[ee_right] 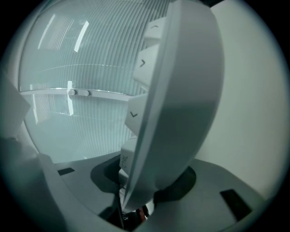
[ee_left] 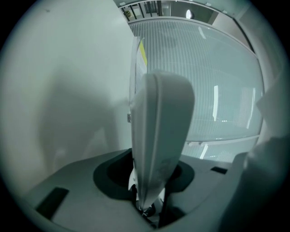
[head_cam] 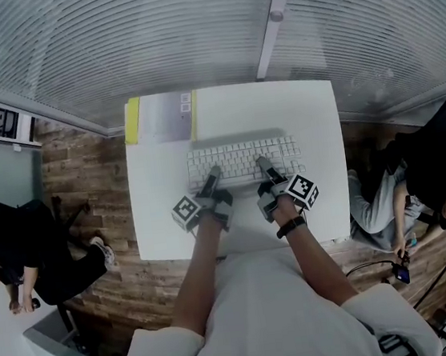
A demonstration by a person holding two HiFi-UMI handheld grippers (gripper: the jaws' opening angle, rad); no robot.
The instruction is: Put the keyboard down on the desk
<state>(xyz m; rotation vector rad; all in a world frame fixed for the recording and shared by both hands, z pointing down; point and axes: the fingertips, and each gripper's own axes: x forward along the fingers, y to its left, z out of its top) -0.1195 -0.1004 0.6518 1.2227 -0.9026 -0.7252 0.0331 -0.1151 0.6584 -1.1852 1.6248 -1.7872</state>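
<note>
A white keyboard hangs level just over the white desk, throwing a soft shadow behind it. My left gripper is shut on its near edge left of the middle. My right gripper is shut on the same edge right of the middle. In the left gripper view the keyboard stands edge-on between the jaws, with the desk to its left. In the right gripper view the keyboard fills the middle, its arrow keys facing left.
A grey sheet with yellow edges lies at the desk's back left corner. Slatted blinds run behind the desk. A seated person is to the left on the wooden floor and another person to the right.
</note>
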